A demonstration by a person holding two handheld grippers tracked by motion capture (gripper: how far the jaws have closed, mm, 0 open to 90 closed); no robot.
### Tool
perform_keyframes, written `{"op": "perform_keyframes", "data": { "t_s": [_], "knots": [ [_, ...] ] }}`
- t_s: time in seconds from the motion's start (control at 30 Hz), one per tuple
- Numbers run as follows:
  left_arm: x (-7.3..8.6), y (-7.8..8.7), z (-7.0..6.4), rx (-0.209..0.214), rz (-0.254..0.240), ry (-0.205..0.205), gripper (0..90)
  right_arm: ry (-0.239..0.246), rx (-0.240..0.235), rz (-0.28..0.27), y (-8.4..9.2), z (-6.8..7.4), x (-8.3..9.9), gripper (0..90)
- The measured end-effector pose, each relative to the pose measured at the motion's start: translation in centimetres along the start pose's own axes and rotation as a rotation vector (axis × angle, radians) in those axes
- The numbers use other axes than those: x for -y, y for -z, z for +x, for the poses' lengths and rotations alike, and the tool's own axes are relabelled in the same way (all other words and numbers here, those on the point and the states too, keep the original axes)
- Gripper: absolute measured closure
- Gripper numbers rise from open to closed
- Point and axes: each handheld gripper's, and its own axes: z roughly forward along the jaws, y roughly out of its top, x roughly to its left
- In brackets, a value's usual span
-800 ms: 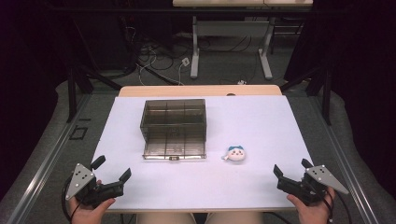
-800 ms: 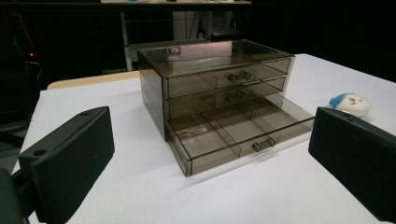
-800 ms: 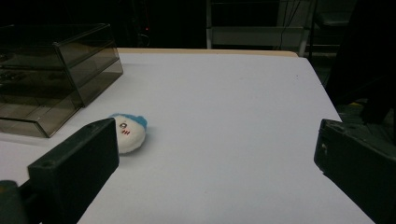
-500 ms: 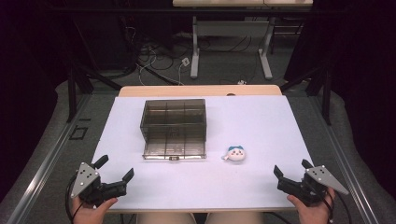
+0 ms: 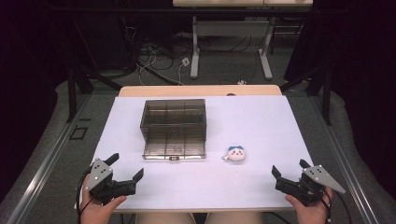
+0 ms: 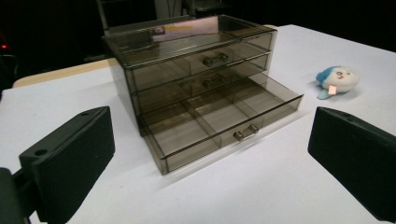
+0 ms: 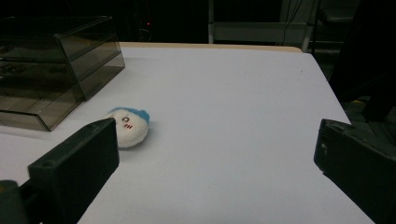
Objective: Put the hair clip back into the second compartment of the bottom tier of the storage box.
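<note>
Smoky clear drawer box (image 5: 173, 128) sits mid table (image 5: 261, 121) w/ its bottom drawer (image 6: 219, 128) pulled out, and a small white-and-blue plush (image 5: 235, 153) lies just right of it, not touching. Left gripper (image 5: 125, 170) is near the front left edge, jaws wide w/ nothing between, aimed at the box. Right gripper (image 5: 290, 173) is near the front right edge, jaws wide & empty too, plush well apart from it.

Smoky clear drawer box (image 5: 173, 128), bottom drawer open, plush toy (image 5: 236, 153) beside it
</note>
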Motion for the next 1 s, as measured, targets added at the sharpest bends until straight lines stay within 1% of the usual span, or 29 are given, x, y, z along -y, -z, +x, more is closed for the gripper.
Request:
{"op": "perform_keyframes", "data": {
  "t_s": [0.03, 0.07, 0.13, 0.17, 0.4, 0.57, 0.6, 0.63, 0.67, 0.73, 0.77, 0.8, 0.83, 0.87, 1.0],
  "knots": [
    [-0.2, -0.2, -0.2, 0.007, 0.001, 0.005, 1.4, 0.001, 0.001, -0.005, -0.1, 0.0, 0.1, 0.0],
    [-0.4, -0.4, -0.2, 0.015, 0.011, -0.006, 1.6, 0.002, 0.002, -0.004, -0.1, 0.0, 0.1, 0.0],
    [-0.9, -0.9, -0.6, 0.036, 0.024, -0.009, 1.7, 0.003, 0.001, -0.005, -0.1, 0.0, 0.1, 0.0],
    [-1.1, -1.1, -0.8, 0.044, 0.026, -0.012, 2.6, -0.001, -0.003, 0.003, -0.1, 0.1, 0.1, 0.0],
    [-2.8, -2.9, -2.0, 0.091, 0.059, -0.073, 4.6, -0.001, -0.001, -0.001, -0.1, 0.2, 0.1, 0.0],
    [-4.1, -4.1, -3.0, 0.122, 0.076, -0.099, 4.6, -0.001, 0.000, -0.003, -0.2, 0.3, 0.1, 0.0],
    [-4.4, -4.3, -3.1, 0.126, 0.079, -0.098, 4.6, -0.001, 0.000, -0.003, -0.2, 0.3, 0.1, 0.0],
    [-4.6, -4.6, -3.2, 0.133, 0.082, -0.108, 4.6, -0.001, -0.001, -0.001, -0.2, 0.2, 0.1, 0.0],
    [-4.9, -4.8, -3.4, 0.140, 0.085, -0.111, 4.6, -0.002, -0.001, -0.011, -0.3, 0.2, 0.2, 0.0],
    [-5.4, -5.2, -3.7, 0.148, 0.093, -0.113, 4.7, -0.002, -0.001, -0.011, -0.3, 0.2, 0.2, 0.0],
    [-5.6, -5.4, -3.7, 0.147, 0.094, -0.119, 4.7, 0.003, -0.001, 0.007, -0.2, 0.2, 0.1, 0.0],
    [-5.8, -5.7, -3.9, 0.151, 0.094, -0.117, 5.1, 0.004, -0.002, 0.009, -0.1, 0.2, 0.1, 0.0],
    [-6.1, -5.9, -3.9, 0.156, 0.105, -0.124, 5.3, 0.003, -0.001, 0.014, -0.1, 0.2, 0.1, 0.0],
    [-6.2, -6.2, -4.1, 0.160, 0.101, -0.118, 5.3, 0.001, -0.004, 0.014, -0.1, 0.2, 0.1, 0.0],
    [-7.1, -7.1, -4.4, 0.170, 0.110, -0.137, 5.8, 0.007, 0.000, 0.017, -0.1, 0.2, 0.2, 0.0]
  ]
}}
